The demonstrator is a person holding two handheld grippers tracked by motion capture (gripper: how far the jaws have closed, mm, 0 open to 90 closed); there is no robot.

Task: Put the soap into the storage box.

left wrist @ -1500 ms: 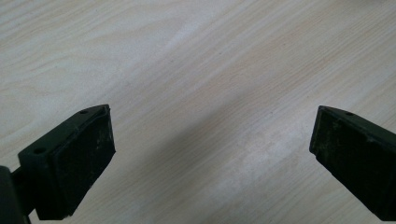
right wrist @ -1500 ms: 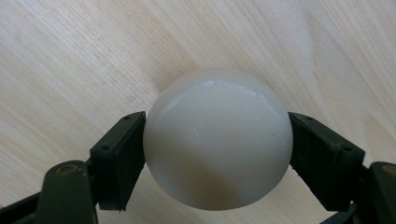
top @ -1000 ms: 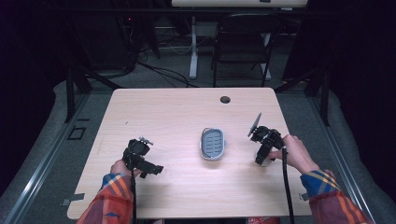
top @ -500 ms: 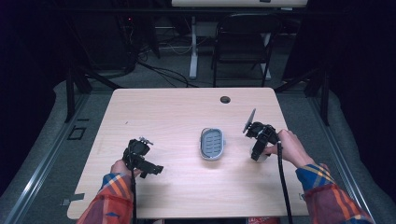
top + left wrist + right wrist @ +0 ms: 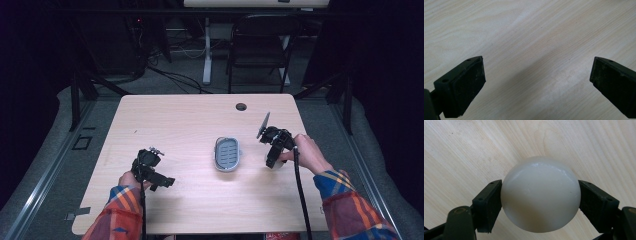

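A smooth white ball (image 5: pixel 540 193) sits between the two black pads (image 5: pixel 489 201) of my right gripper (image 5: pixel 273 161), which is shut on it just above the wooden table (image 5: pixel 190 120). In the high view this gripper hangs a little to the right of a grey oval dish (image 5: pixel 227 153) with a ribbed bottom, at the table's middle. My left gripper (image 5: pixel 536 82) stands open over bare wood, with nothing between its jaws. From above, the left gripper (image 5: pixel 164 182) is near the front left of the table, well apart from the dish.
A round cable hole (image 5: pixel 241 106) lies near the table's far edge. Beyond the table stand a black folding chair (image 5: pixel 260 50) and a white desk leg (image 5: pixel 206 55), with cables on the floor.
My right gripper has moved left, closer to the grey dish, with the white ball in it. The left gripper has stayed where it was.
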